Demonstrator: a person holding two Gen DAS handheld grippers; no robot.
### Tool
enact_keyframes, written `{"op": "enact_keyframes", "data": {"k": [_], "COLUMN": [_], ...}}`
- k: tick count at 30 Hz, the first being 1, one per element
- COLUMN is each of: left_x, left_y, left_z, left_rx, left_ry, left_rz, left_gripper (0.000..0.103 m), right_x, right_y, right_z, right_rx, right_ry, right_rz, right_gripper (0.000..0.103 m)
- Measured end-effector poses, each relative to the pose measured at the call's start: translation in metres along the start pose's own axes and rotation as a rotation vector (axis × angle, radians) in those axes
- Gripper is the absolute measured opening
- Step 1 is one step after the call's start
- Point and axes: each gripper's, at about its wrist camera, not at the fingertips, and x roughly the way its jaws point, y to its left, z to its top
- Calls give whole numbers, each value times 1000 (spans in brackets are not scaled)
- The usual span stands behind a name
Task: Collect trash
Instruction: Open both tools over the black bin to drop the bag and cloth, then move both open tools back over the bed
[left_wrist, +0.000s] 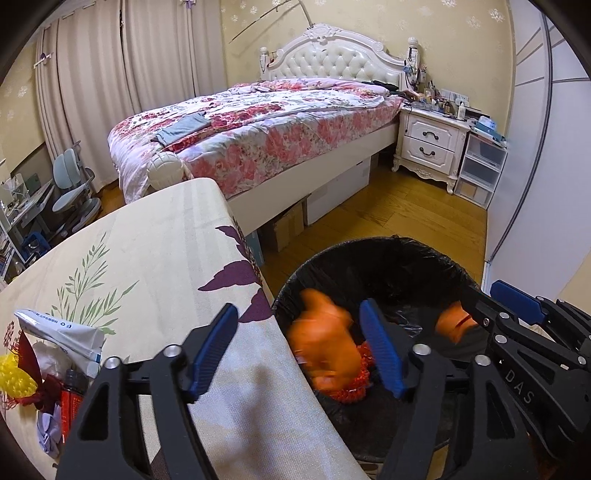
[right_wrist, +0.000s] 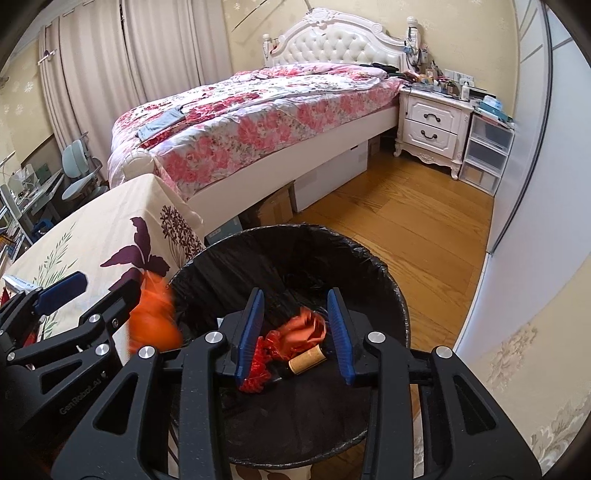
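Though blurred, orange trash (left_wrist: 321, 347) looks crumpled

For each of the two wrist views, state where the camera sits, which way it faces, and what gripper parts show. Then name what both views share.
Left wrist: on the left gripper, open, facing the table edge and bin; right gripper at right.
Right wrist: on the right gripper, open over the bin; left gripper at left.
Shared: bin, table, bed.
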Motion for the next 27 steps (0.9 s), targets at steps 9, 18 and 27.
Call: {"op": "enact_keyframes", "data": {"k": [9, 18, 27], "left_x": [-5, -25, -53], "left_y": [13, 27, 59], "left_z": [1, -2, -20], "left_rx": [-43, -69, -109], "left_ry": [-16, -34, -44], "left_rz": [27, 48, 83], "left_gripper": [83, 85, 85], "right_x": [-7, -18, -30], "right_y": [-5, 1, 27], "right_z": [1, 0, -11], "right_rx": [21, 17, -10], "right_ry": [-27, -45, -34], "right_rz": [-39, -43, -2], "right_gripper": [57, 70, 71]}}
